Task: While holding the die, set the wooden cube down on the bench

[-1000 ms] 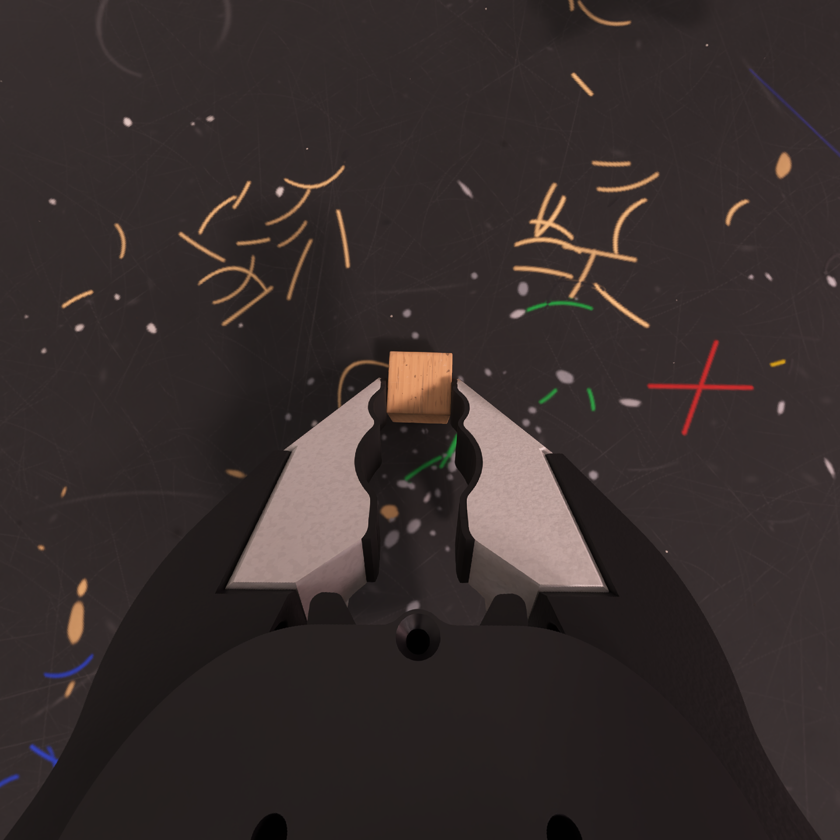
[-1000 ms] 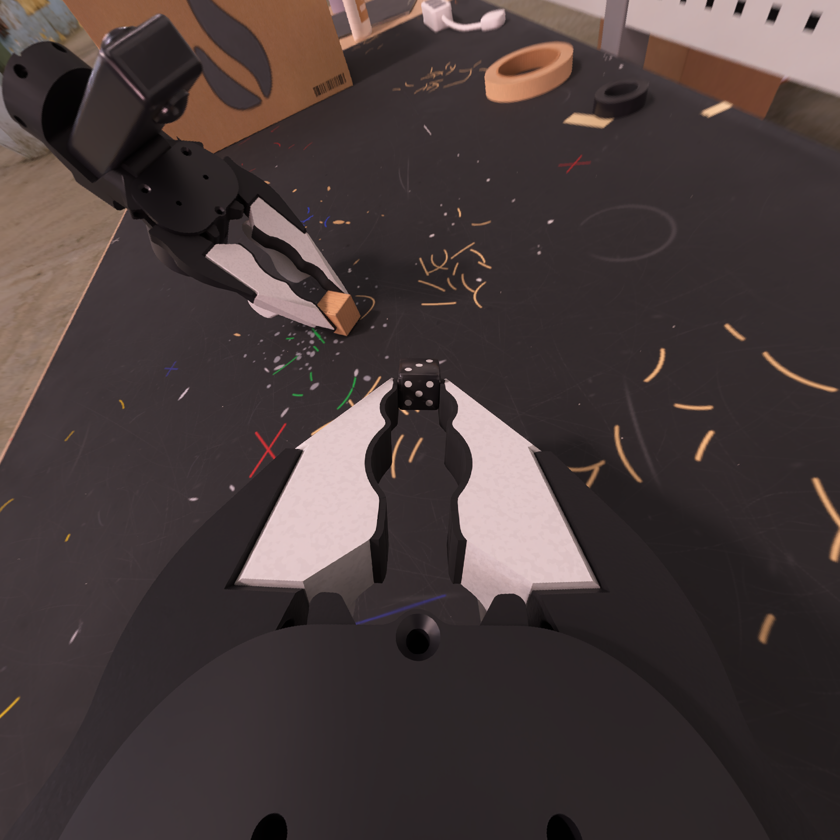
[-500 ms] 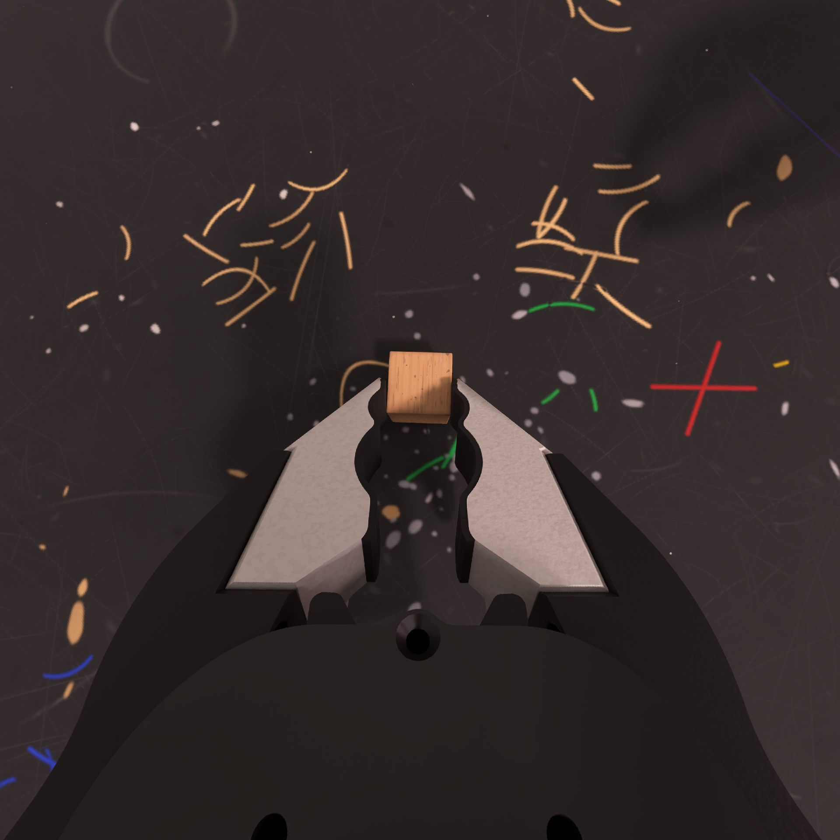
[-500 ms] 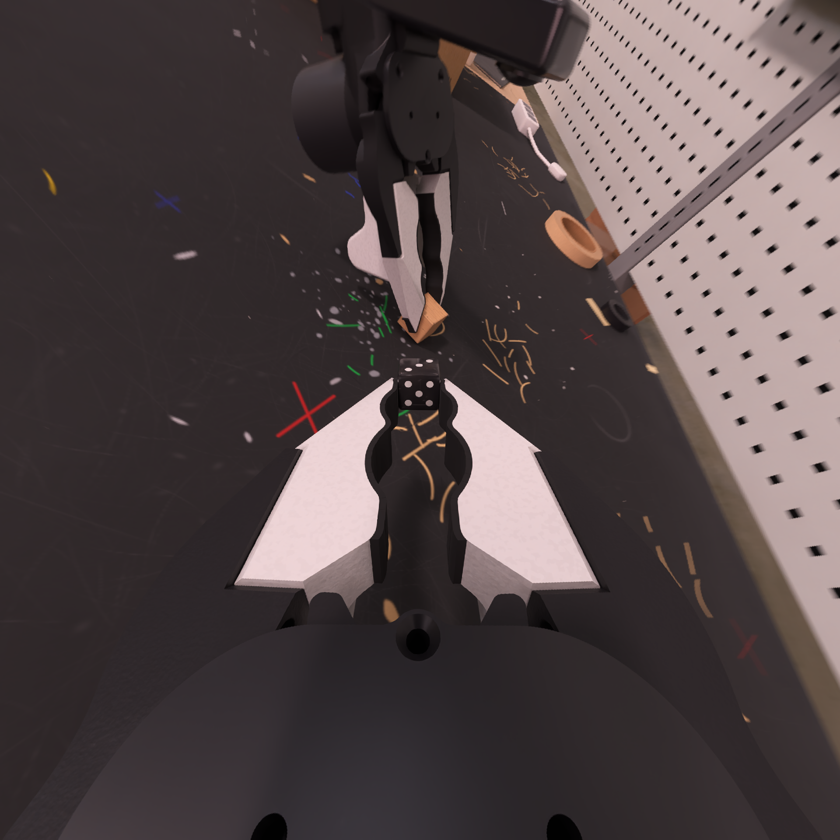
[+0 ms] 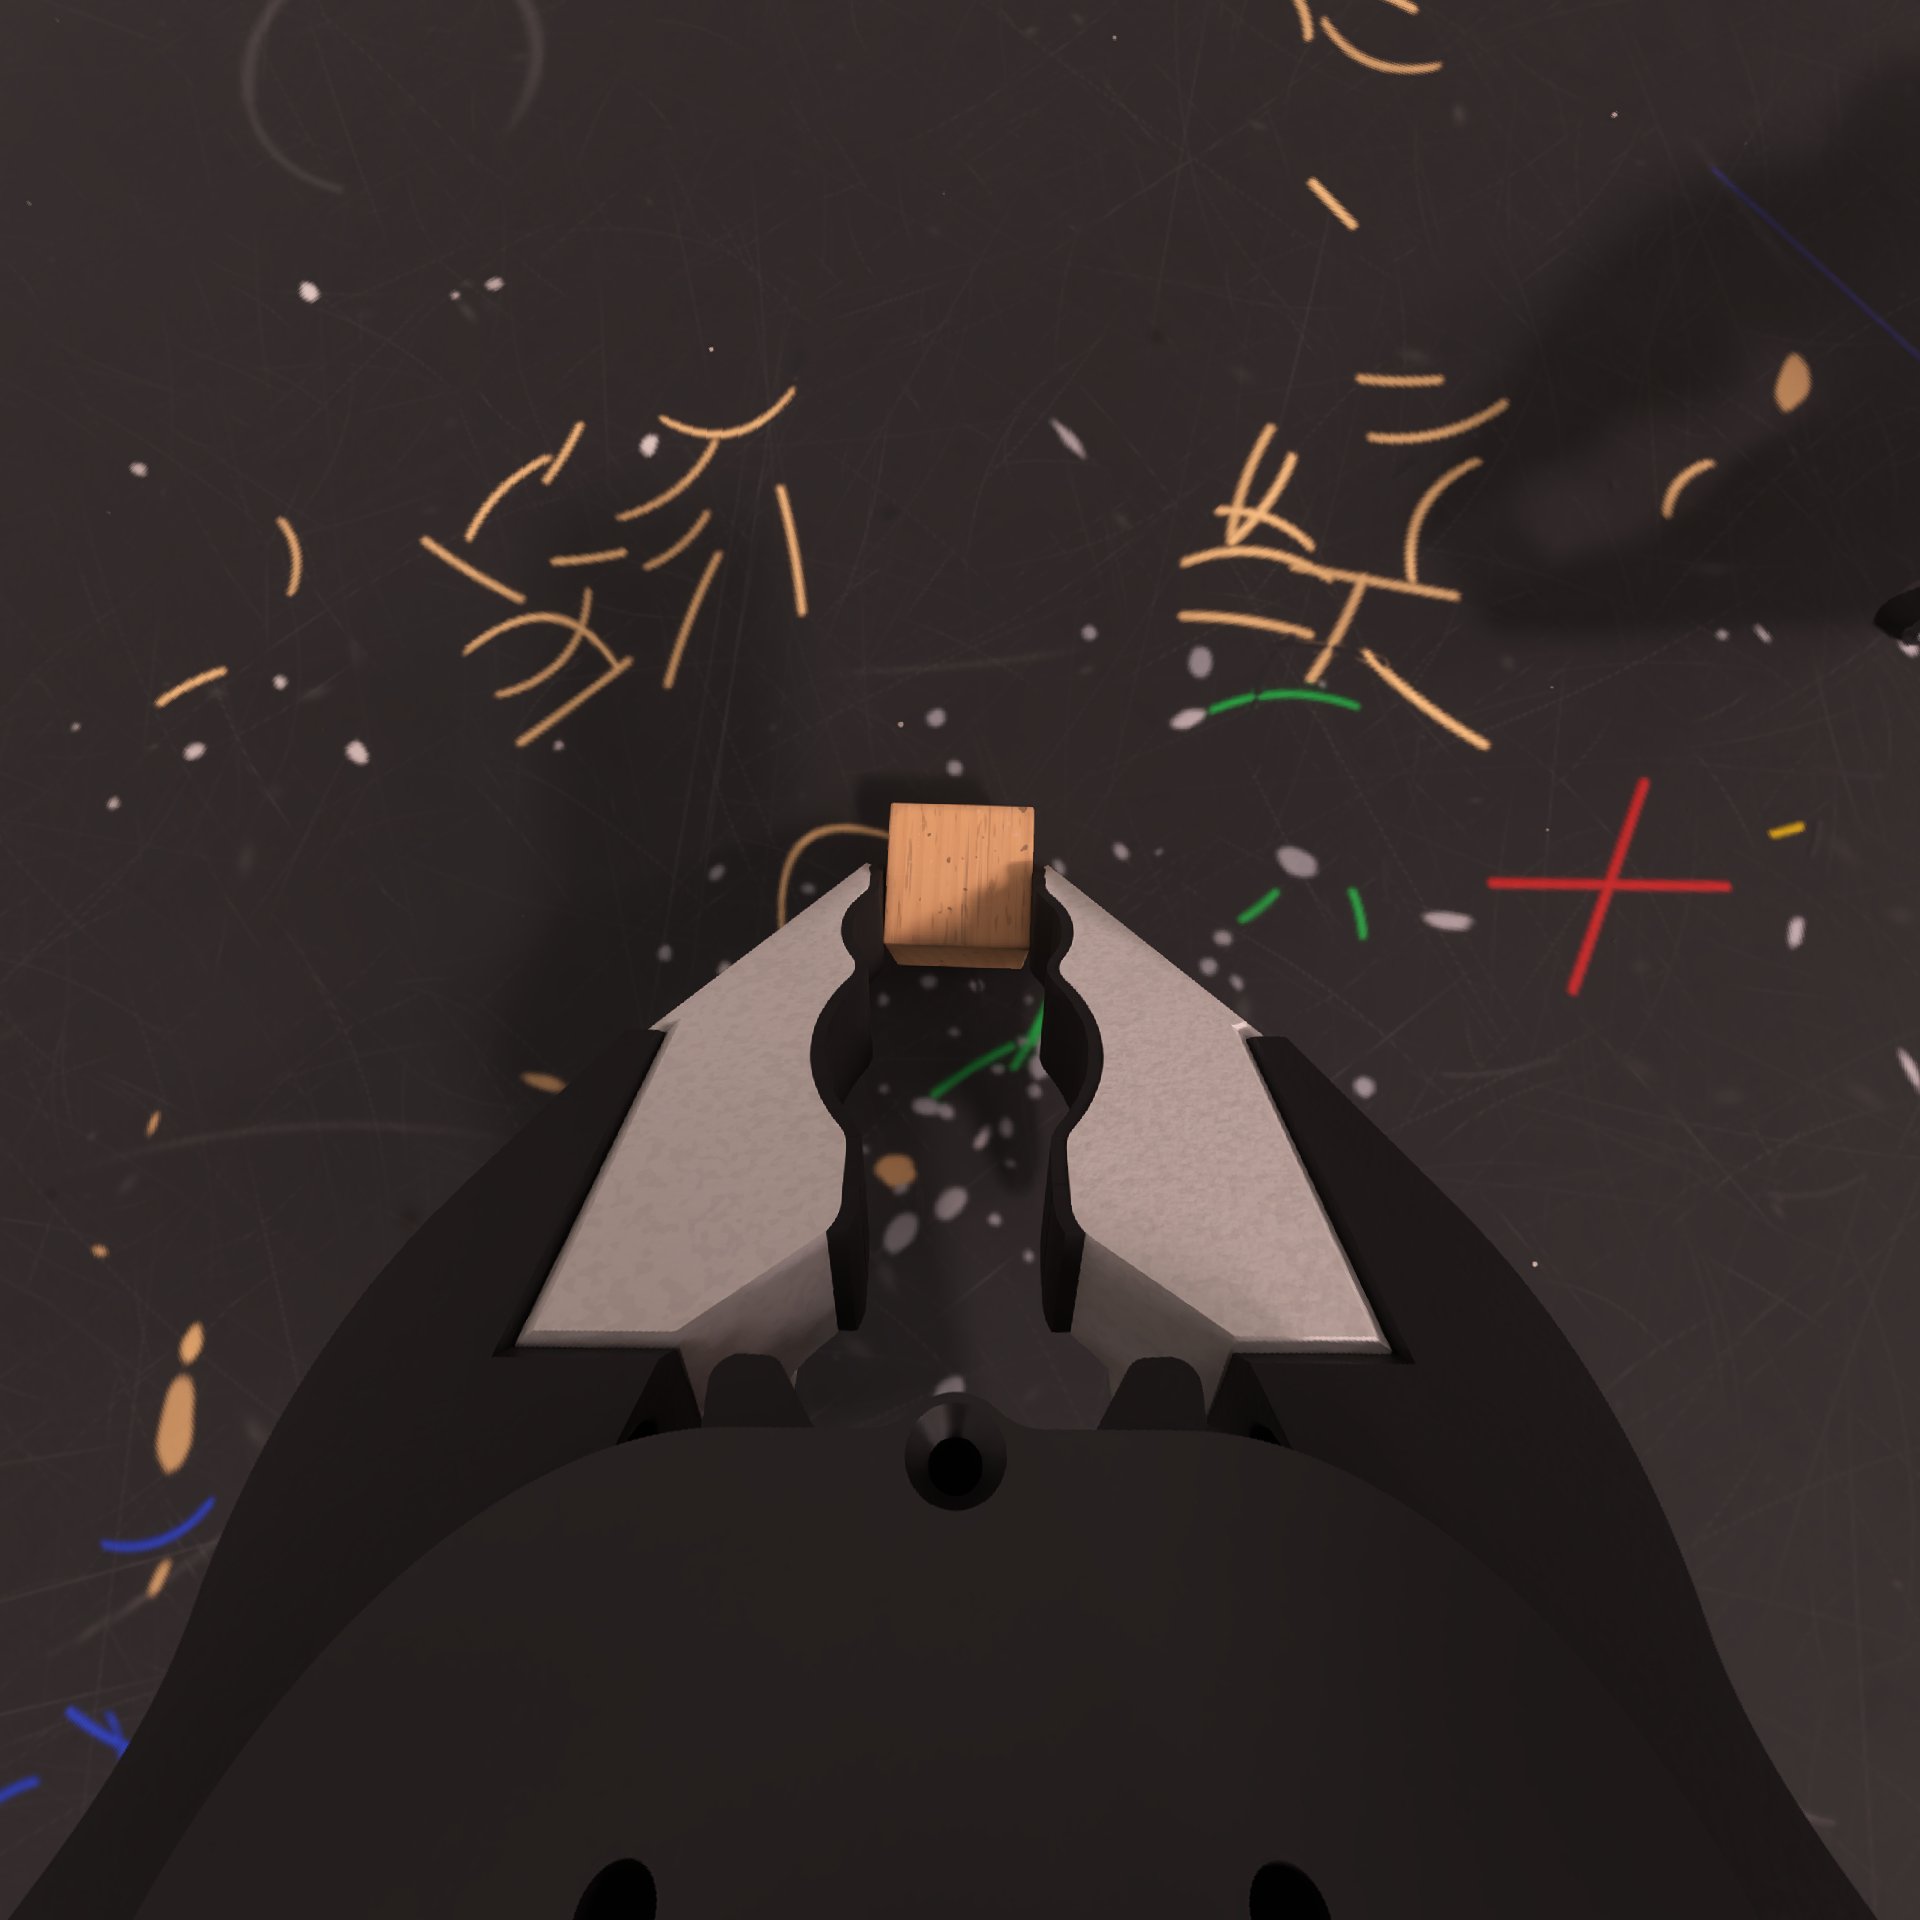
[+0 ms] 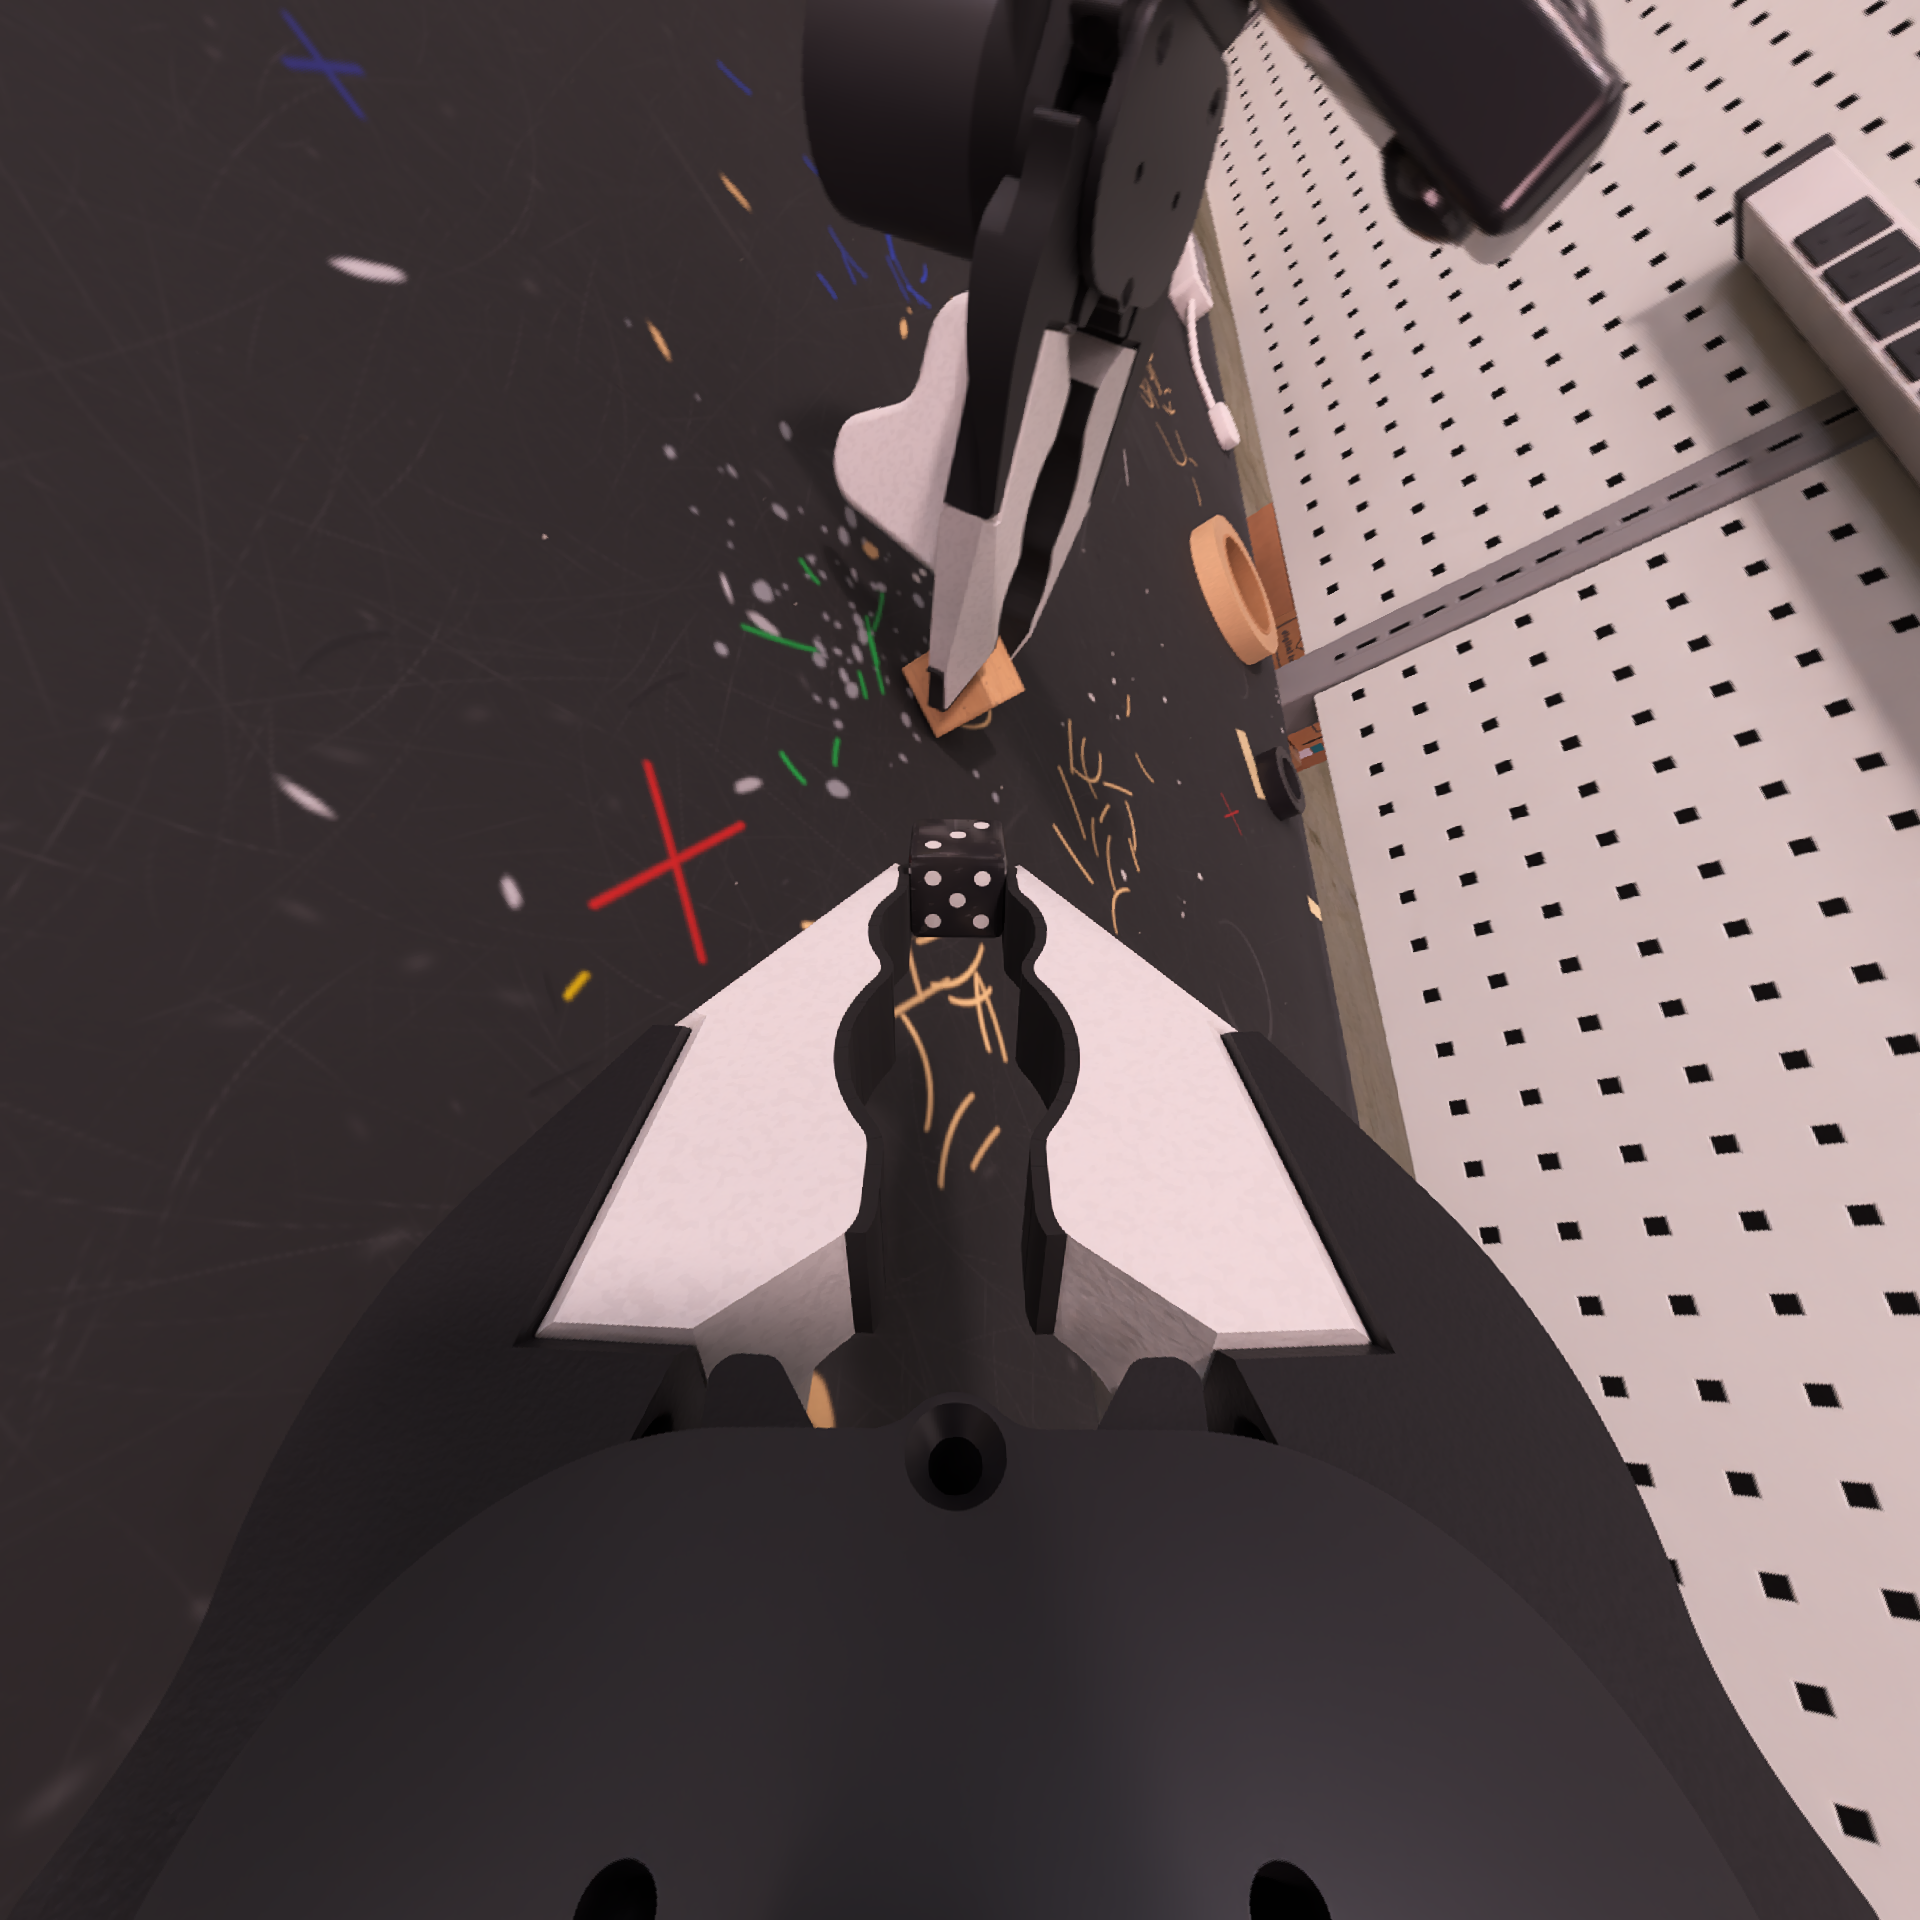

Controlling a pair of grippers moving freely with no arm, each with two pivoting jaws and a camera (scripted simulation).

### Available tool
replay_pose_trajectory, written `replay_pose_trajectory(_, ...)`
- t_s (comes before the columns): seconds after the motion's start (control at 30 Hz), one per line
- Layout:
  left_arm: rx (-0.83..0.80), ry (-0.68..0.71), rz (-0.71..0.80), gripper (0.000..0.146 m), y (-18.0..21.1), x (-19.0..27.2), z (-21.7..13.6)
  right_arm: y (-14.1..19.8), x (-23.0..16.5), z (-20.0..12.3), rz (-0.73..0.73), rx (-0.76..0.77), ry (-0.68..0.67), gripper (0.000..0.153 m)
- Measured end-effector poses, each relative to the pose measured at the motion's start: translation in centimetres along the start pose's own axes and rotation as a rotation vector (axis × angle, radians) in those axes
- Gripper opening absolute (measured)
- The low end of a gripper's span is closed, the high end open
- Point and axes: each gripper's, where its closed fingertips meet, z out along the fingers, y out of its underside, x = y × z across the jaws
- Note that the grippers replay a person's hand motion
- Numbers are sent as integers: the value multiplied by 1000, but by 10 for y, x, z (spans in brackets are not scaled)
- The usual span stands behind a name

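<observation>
My left gripper (image 5: 958, 883) is shut on the wooden cube (image 5: 958, 883), a small light-brown block held at my fingertips just over the dark bench (image 5: 520, 987). In the right wrist view the left gripper (image 6: 951, 681) points steeply down, and the cube (image 6: 982, 691) sits tilted with its lower corner at or very near the bench (image 6: 312, 1039). My right gripper (image 6: 956, 899) is shut on the black die (image 6: 956, 894) with white pips. It holds the die above the bench, a short way in front of the cube.
A white pegboard wall (image 6: 1558, 935) runs along the bench's right side, with a power strip (image 6: 1849, 270) on it. A wooden ring (image 6: 1231, 592), a black ring (image 6: 1288, 784) and a white cable (image 6: 1210, 364) lie near the wall. Red crosses (image 5: 1608, 885) and paint marks cover the bench.
The right gripper has swung round with the die and now looks along the bench beside the pegboard wall, closer to the left gripper. The left gripper and cube have barely moved.
</observation>
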Motion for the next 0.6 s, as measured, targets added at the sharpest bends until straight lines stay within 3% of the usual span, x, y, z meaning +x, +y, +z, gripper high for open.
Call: replay_pose_trajectory(0.6, 7, -3, -7, 27, 0, 0, 0, 6, -15, -3, -34, -38, -10, 16)
